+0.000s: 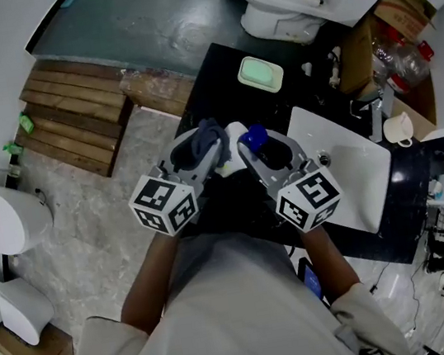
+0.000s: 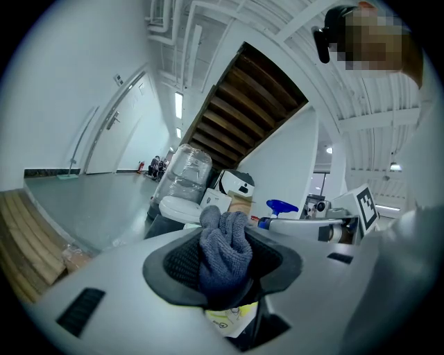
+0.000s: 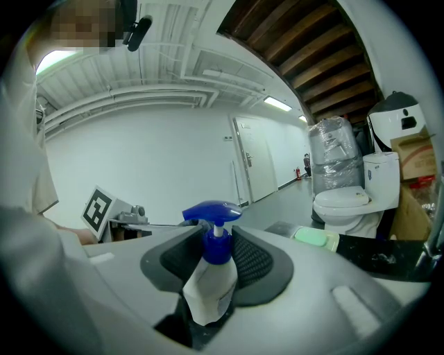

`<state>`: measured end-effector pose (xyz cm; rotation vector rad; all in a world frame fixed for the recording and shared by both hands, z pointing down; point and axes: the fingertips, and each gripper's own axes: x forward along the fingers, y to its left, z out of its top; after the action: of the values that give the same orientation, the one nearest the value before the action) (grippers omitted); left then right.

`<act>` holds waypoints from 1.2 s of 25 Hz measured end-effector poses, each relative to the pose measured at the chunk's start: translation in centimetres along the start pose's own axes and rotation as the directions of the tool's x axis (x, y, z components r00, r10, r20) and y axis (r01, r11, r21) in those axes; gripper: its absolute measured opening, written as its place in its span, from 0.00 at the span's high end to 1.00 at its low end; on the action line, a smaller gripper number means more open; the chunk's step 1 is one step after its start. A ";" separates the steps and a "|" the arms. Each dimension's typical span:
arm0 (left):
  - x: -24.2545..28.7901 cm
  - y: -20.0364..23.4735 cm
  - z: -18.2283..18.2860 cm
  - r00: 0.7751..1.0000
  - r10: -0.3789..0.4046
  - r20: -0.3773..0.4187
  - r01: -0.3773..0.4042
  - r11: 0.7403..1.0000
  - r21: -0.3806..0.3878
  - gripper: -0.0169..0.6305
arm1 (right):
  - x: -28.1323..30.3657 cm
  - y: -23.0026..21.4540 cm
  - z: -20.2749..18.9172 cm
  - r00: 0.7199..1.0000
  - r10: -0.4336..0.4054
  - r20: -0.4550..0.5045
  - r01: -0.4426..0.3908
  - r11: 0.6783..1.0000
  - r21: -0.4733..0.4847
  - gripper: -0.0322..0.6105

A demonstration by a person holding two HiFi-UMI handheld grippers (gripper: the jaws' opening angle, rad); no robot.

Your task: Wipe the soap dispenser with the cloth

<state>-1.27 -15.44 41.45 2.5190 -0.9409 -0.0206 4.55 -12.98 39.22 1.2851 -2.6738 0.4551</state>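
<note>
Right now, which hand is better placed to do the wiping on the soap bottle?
Left. The left gripper grips the grey cloth, close beside the soap bottle; the right gripper is clamped on that bottle, so it should probably just steady it.

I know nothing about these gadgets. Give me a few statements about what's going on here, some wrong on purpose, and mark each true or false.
1. The left gripper holds a grey cloth. True.
2. The right gripper is empty. False: its jaws are shut on the dispenser.
3. The dispenser's pump is red. False: it is blue.
4. A toilet stands beyond the counter. True.
5. The green dish lies in the sink. False: it lies on the counter, apart from the sink.
</note>
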 end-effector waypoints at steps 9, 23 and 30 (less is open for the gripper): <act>-0.1 0.7 -1.2 1.000 0.011 -0.027 -0.011 1.000 -0.011 0.74 | -0.1 0.0 -0.1 1.000 0.002 0.001 -0.002 1.000 -0.002 0.75; -0.7 2.2 -3.0 0.997 0.043 -0.059 -0.046 0.998 -0.044 0.74 | 0.2 0.9 -0.2 1.000 0.030 0.001 -0.030 1.000 0.004 0.75; -0.9 2.9 -4.1 0.995 0.059 -0.083 -0.063 0.996 -0.056 0.75 | 0.3 1.2 -0.3 0.999 0.036 -0.001 -0.036 0.999 -0.003 0.75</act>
<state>-3.06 -15.16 46.17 2.4172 -0.9700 0.0713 3.46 -12.39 39.36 1.2374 -2.7002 0.4560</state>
